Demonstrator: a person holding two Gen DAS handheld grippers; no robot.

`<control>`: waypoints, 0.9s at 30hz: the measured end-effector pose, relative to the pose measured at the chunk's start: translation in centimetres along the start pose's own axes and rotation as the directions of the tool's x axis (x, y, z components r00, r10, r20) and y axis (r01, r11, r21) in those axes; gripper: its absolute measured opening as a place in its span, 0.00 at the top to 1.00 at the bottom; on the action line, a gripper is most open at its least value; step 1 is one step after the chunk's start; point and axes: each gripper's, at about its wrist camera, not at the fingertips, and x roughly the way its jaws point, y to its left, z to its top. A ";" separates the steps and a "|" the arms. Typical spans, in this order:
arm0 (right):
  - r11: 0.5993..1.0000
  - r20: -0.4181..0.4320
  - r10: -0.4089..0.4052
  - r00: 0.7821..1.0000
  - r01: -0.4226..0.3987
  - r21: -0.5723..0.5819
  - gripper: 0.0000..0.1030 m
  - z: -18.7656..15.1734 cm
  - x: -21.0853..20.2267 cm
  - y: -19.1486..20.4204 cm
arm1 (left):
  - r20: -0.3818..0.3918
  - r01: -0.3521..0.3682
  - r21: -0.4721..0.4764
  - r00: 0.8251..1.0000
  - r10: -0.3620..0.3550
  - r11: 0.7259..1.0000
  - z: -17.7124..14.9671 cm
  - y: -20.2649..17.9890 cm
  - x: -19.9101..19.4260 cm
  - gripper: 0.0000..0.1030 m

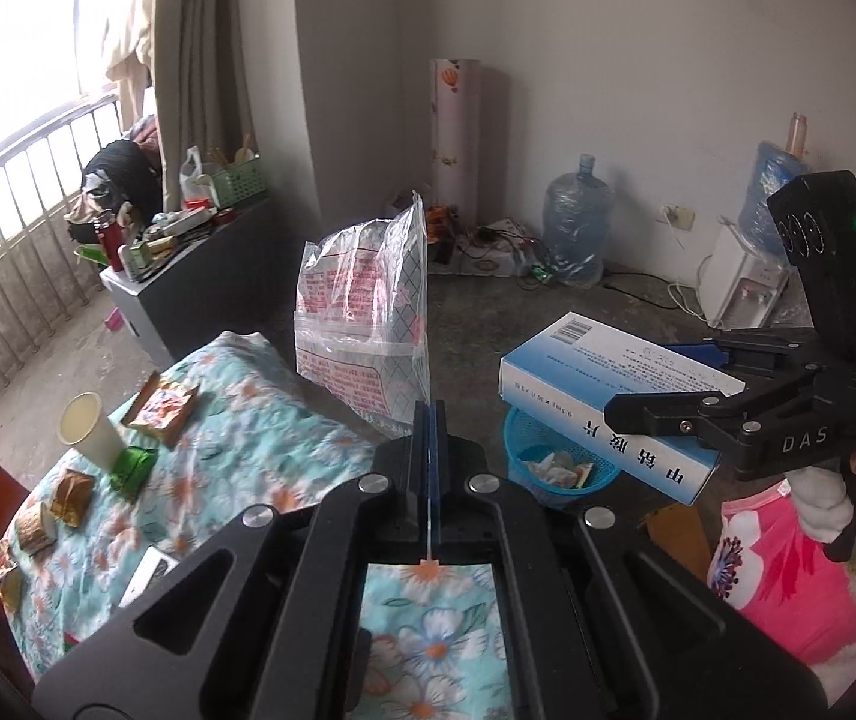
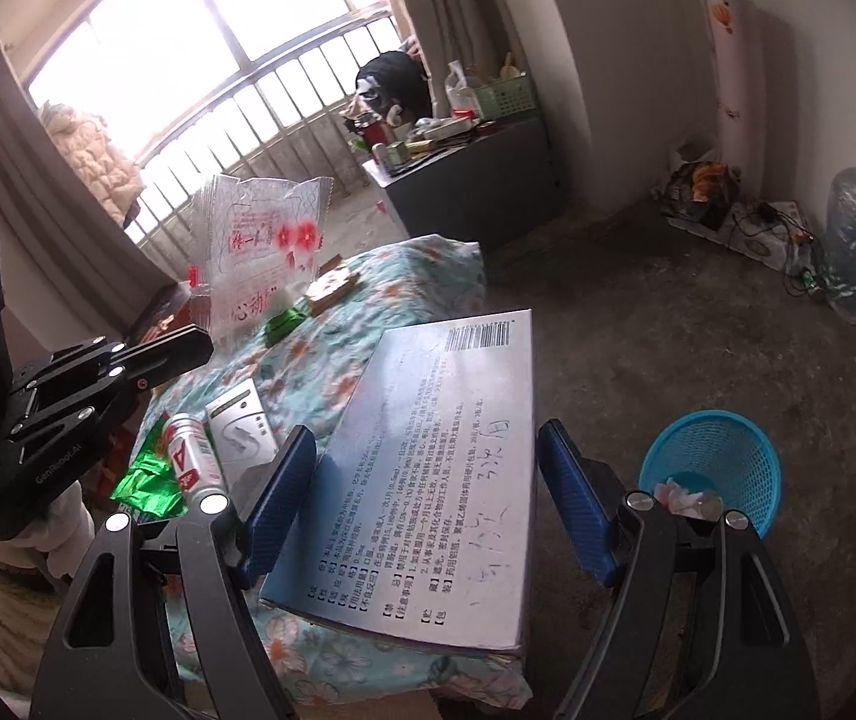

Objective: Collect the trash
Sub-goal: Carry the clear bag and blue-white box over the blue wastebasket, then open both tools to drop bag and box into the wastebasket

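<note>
Left claw (image 1: 428, 414): I see it clamped on clear printed plastic bag (image 1: 362, 300).
Right claw (image 2: 428, 492): grips flat blue-white cardboard medicine box (image 2: 434, 468).
Blue mesh basket (image 2: 722, 468): on floor.

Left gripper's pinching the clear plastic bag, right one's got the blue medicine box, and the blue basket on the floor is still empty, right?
Not quite: the blue mesh basket already has crumpled wrappers in it, as the left wrist view shows. The rest is right: left gripper pinches the clear plastic bag, right gripper holds the medicine box.
</note>
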 end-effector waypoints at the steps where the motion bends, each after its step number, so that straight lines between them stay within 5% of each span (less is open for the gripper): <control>1: 1.000 0.002 -0.016 1.000 0.016 0.024 0.28 -0.1 -0.2 -1.4 | -0.012 0.022 0.001 1.000 -0.022 1.000 0.5 -0.7 1.0 1.00; 7: 0.972 -0.015 -0.090 0.996 0.091 0.217 0.28 -1.3 -0.1 -10.5 | -0.116 0.111 -0.005 0.987 -0.111 0.994 2.4 -4.3 8.1 1.00; 10: 0.940 -0.043 -0.112 0.993 0.120 0.318 0.28 -2.2 1.2 -15.0 | -0.196 0.166 -0.014 0.967 -0.165 0.986 2.6 -5.9 12.7 1.00; 22: 0.712 -0.088 -0.063 0.994 0.107 0.694 0.28 -7.3 9.0 -31.0 | -0.504 0.301 -0.159 0.794 -0.340 0.940 -0.5 -13.1 31.9 1.00; 27: 0.638 -0.065 -0.054 0.996 0.084 0.765 0.28 -8.9 12.4 -35.5 | -0.560 0.302 -0.141 0.761 -0.328 0.943 -2.2 -17.1 37.5 0.98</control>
